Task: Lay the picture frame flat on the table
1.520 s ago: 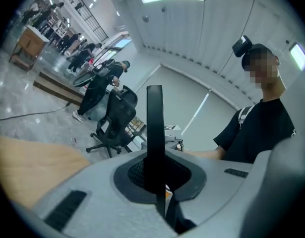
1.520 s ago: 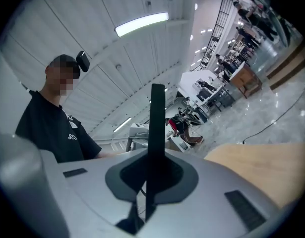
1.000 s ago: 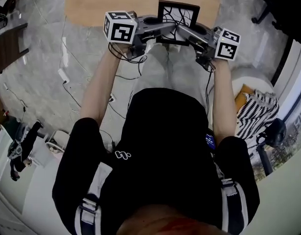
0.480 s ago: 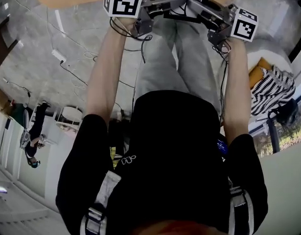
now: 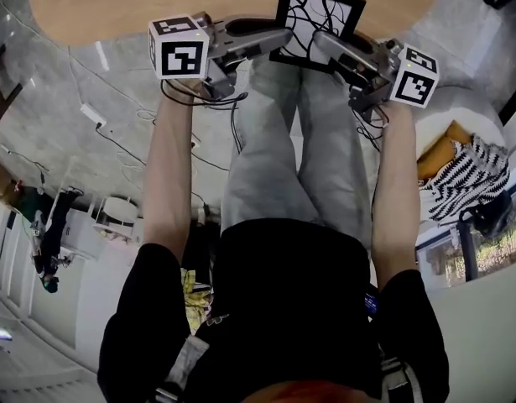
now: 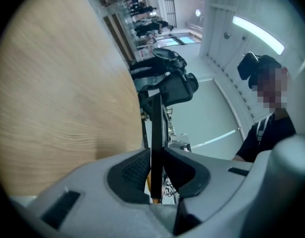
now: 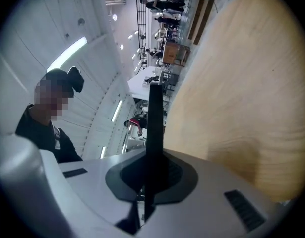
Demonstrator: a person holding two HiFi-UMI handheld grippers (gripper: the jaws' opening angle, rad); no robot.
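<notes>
Table (image 5: 157, 7) ahead, arms (image 5: 169, 166) outstretched, frame (image 5: 318, 19) clamped

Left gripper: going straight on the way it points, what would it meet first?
The picture frame, whose edge the left gripper clamps; it fills the line ahead. The table lies to one side, depth unclear.

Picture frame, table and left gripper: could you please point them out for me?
picture frame (image 5: 318, 17), head view, its patterned face
table (image 5: 115, 2), head view, bare wooden top
left gripper (image 6: 155, 155), left gripper view, between its fingers clamping the picture frame
</notes>
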